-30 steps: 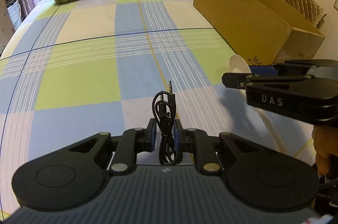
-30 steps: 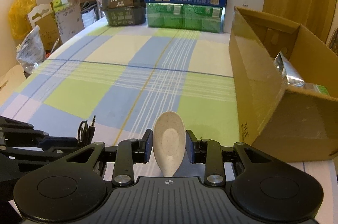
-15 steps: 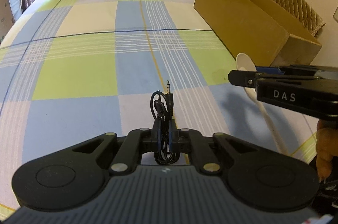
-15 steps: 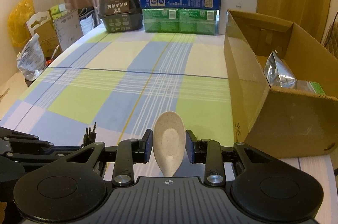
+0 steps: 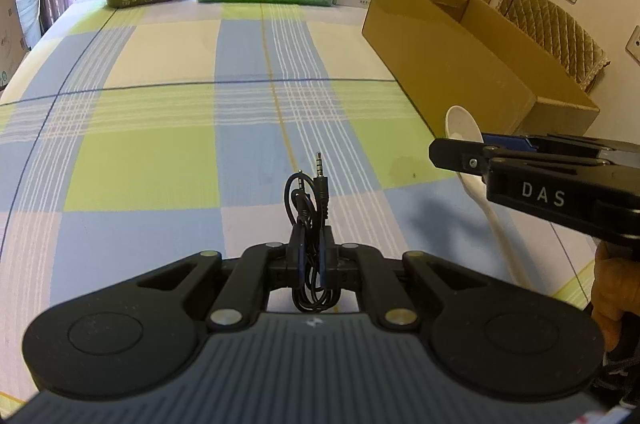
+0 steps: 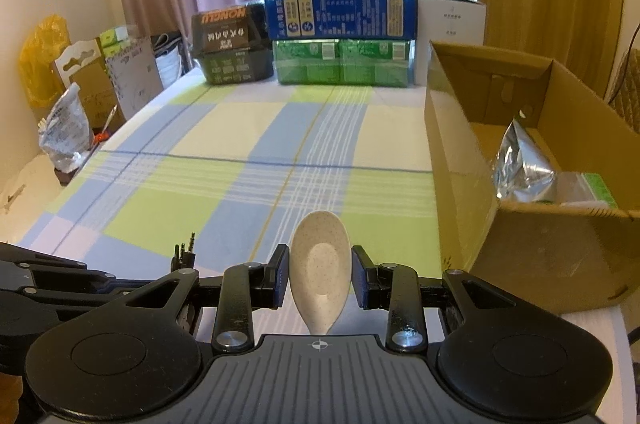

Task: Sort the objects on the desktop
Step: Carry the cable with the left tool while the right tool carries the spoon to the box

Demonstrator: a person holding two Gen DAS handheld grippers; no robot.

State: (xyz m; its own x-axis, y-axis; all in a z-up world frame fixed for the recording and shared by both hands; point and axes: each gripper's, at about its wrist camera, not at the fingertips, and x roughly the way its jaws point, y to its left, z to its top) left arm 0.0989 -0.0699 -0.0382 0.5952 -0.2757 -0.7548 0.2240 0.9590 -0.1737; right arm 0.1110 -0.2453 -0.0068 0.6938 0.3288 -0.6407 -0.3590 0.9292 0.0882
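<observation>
cable: coiled black audio cable (image 5: 310, 248) with its jack plug pointing up, pinched between the pads of the left gripper (image 5: 310, 260); jaws nearly together on the bundle, loop hanging below them. looks clear of the cloth, carried rather than resting.
spoon: speckled cream spoon (image 6: 320, 278) sits bowl-forward between the pads of the right gripper (image 6: 320, 278). pads look pressed to the bowl's sides, so i read it as a grip (contact on the right pad is hard to confirm). from the left wrist view the handle trails down and back under that gripper, off the table.
grippers: side by side at the near edge of the table, right one nearer the box; a hand (image 5: 612, 296) shows behind the right tool.
table: checked blue, green and cream cloth (image 5: 160, 128), bare in the middle stretch ahead of both tools.
box: open cardboard box (image 6: 520, 232) just ahead and to the right of the right gripper, on the right side of the table. a silver foil pouch (image 6: 520, 164) and a clear bag with a green strip lie inside already.
far end: stack of food cartons (image 6: 340, 36) and a white box against the window, well apart from the work.
step: both items picked, transport phase; box is the likely destination, judging by its contents.
next move: lift the spoon over the box's near wall before opening, then bring the cable across. cable is floppy, so watch the hanging loop on the rim.
</observation>
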